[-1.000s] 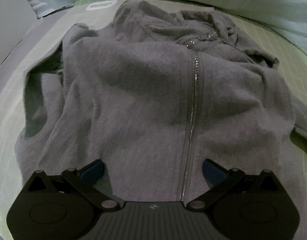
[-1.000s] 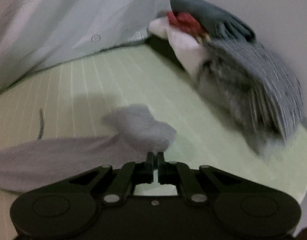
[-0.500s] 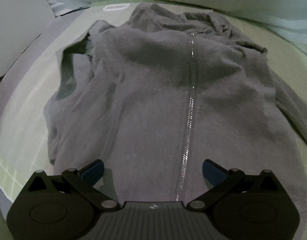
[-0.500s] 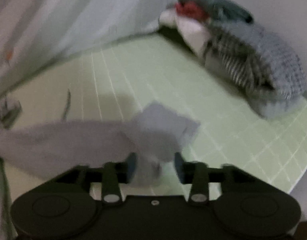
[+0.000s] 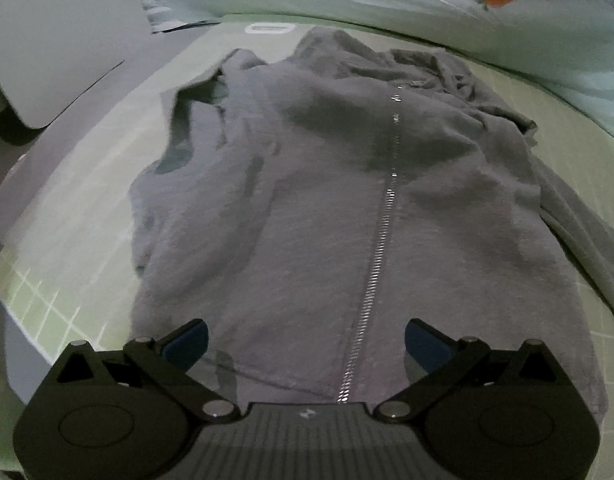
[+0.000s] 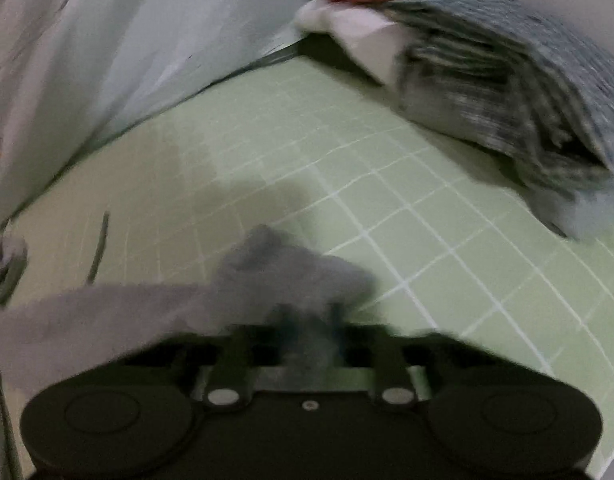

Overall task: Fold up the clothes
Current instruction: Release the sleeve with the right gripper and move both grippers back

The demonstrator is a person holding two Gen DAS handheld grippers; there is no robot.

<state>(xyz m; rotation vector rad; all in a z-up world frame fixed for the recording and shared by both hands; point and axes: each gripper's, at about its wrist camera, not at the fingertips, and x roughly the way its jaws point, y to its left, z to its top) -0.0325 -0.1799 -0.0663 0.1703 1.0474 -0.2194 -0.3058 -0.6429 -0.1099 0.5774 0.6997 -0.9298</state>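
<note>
A pale green gridded mat (image 5: 59, 312) covers the work surface under both claws. Spread across it, ahead of the left gripper (image 5: 306, 342), lies a grey zip-up hoodie (image 5: 315, 208), front side up — its silver zipper (image 5: 381, 232) runs away from the claw, starting just right of the midline between the two blue pads (image 5: 187, 342). Those jaws stand wide apart above the hem, with nothing between them. The hoodie's far end, rumpled, reaches toward pale printed bedding (image 5: 427, 4) well beyond the claw, and one arm of the garment trails off to the claw's right.

In the right wrist view, blurred, the right gripper (image 6: 311, 328) has just been closing its jaws, and the cuff end of the grey sleeve (image 6: 291, 276) sits bunched between them — the fingers look clamped on that cloth. The rest of the sleeve stretches away to this claw's left over the mat. Far ahead and to its right, a heap of other clothes (image 6: 507, 80) rests on the mat: striped grey-blue fabric, something white, a bit of red. Left of the sleeve, a thin dark strand (image 6: 99, 248) lies on the mat.
</note>
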